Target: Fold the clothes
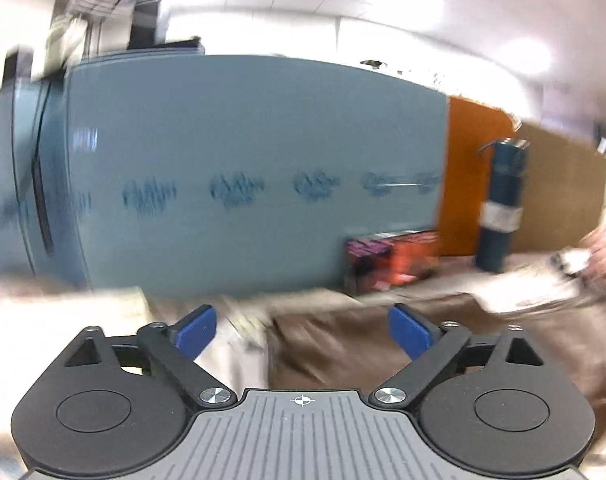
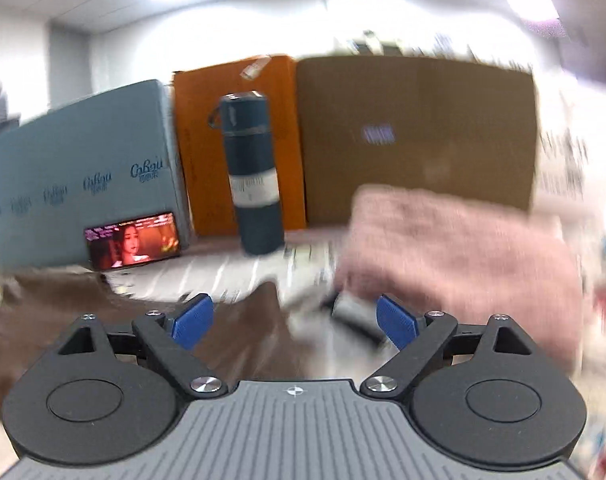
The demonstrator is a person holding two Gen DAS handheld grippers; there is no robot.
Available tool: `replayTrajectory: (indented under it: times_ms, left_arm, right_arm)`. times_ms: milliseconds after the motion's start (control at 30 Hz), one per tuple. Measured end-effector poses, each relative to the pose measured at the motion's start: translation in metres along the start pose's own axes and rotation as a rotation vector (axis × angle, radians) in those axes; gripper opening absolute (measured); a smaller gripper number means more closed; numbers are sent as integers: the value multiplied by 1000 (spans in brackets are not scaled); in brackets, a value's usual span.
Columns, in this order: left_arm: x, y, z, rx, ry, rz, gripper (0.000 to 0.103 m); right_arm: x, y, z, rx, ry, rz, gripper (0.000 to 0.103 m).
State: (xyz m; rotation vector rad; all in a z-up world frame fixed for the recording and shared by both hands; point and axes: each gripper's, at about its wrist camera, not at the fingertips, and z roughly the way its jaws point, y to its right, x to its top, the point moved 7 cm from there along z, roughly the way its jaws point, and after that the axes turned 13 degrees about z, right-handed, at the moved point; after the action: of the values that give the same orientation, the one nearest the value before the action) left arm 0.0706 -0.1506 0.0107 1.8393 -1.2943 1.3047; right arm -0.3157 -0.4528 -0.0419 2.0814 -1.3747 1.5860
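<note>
Left wrist view, left tongs (image 1: 302,330): blue pads spread wide, nothing between them, nothing held.
Left wrist view, garment: brown cloth (image 1: 343,344) lies on the counter directly under and ahead of the tongs, running off toward the right; a pale cloth (image 1: 115,320) lies to the left of the left pad. Both are blurred, so edges and long axis cannot be told.
Left wrist view, backdrop: blue-grey carton (image 1: 243,160) straight ahead, dark flask (image 1: 499,200) far right.
Right wrist view, right tongs (image 2: 295,322): pads wide apart, empty.
Right wrist view, garment: brown cloth (image 2: 231,344) under the tongs and spreading left; pink cloth (image 2: 463,256) ahead and to the right, just beyond the right pad.
Right wrist view, nearer tool (judgement): the right tongs stand nearer the pink cloth, the left nearer the pale one.
Right wrist view only: phone (image 2: 133,246) leaning on the carton, brown cardboard box (image 2: 415,136), striped sheet (image 2: 223,276) beyond the brown cloth.
</note>
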Motion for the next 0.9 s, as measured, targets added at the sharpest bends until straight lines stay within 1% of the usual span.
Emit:
replayTrajectory:
  times_ms: [33,67,133,233,267,333,400,500,533,633,667,700,733,833,900]
  left_arm:
    - [-8,2,-6,-42,-10,-22,100]
    - [-15,3,-11,-55,-26,-34,100]
    - [-30,5,-17,-49,-57,-46,100]
    - [-44,9,-23,-51,-83,-70,100]
    - [-49,10,-24,-50,-93,-78,100]
    - [-54,13,-26,-50,-115,-86,100]
    - [-59,17,-28,-64,-128,-87,100]
    - [-65,22,-25,-89,-147,-87,100]
    - [-67,24,-24,-91,-158,-83,100]
    - [-73,28,-21,-95,-179,-67,100]
    - [-74,29,-20,-96,-183,-62,100]
    - [-74,30,-20,-94,-186,-59,100]
    - [-75,31,-20,-94,-188,-58,100]
    - [-76,30,-20,-101,-191,-72,100]
    - [-77,30,-19,-105,-192,-74,99]
  right_arm:
    - [-7,3,-7,11,-32,69,89]
    - [-14,6,-14,23,-65,138,89]
    - [-29,14,-27,45,-118,283,89]
    - [-50,29,-36,54,-153,539,89]
    - [-57,30,-36,57,-171,600,89]
    - [-67,28,-36,81,-194,664,89]
    - [-71,21,-31,112,-222,695,89]
    - [-78,11,-14,140,-260,751,87]
    - [-77,7,-9,141,-234,753,87]
    - [-72,-4,9,107,-177,757,86]
    - [-71,-4,14,92,-151,766,83]
    - [-70,-5,19,77,-127,775,68]
    - [-72,-4,22,74,-120,787,45]
    - [-77,-2,28,68,-100,823,22]
    - [-74,0,22,99,-74,840,15]
